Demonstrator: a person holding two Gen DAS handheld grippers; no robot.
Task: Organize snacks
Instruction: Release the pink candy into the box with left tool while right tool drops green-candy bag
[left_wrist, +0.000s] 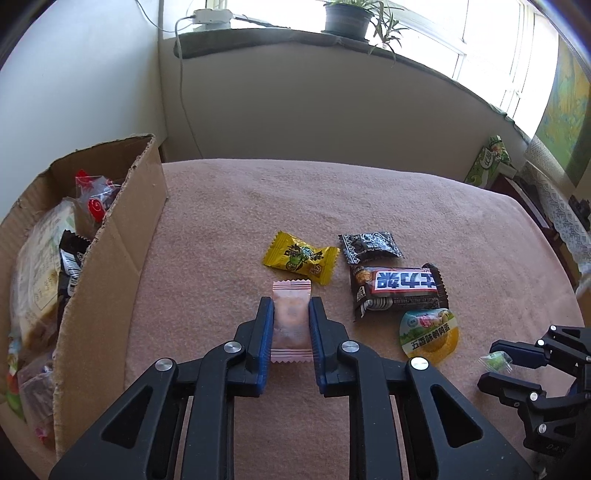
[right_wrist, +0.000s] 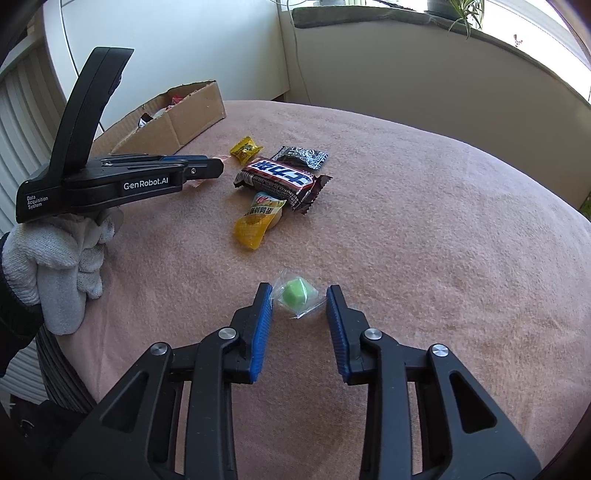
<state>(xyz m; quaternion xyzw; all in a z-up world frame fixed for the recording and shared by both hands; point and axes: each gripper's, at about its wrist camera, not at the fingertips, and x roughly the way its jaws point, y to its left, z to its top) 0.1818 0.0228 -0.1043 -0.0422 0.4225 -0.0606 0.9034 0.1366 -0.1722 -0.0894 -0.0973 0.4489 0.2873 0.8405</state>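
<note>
Left gripper (left_wrist: 291, 310) clamped on pale pink wafer packet (left_wrist: 291, 326), blue pads pressing both long sides, packet lying flat on pink blanket (left_wrist: 369, 206). Right gripper (right_wrist: 299, 297) straddling green candy in clear wrapper (right_wrist: 295, 293); left pad touching the wrapper edge, right pad just at its corner, jaws fairly narrow, firm grip unclear. Gloved hand (right_wrist: 55, 266) under left gripper body.

Cardboard box (left_wrist: 110, 258) just left of left gripper, near wall high, already holding wrapped snacks. Past the wafer packet: yellow candy packet (left_wrist: 301, 256), then black patterned sachet (left_wrist: 369, 246), dark chocolate bar (left_wrist: 399, 290), round quail egg pack (left_wrist: 430, 332) touching the bar's near end. Cluster sits between both grippers. Bare blanket beyond and right of right gripper, open up to the blanket's rounded far edge.
</note>
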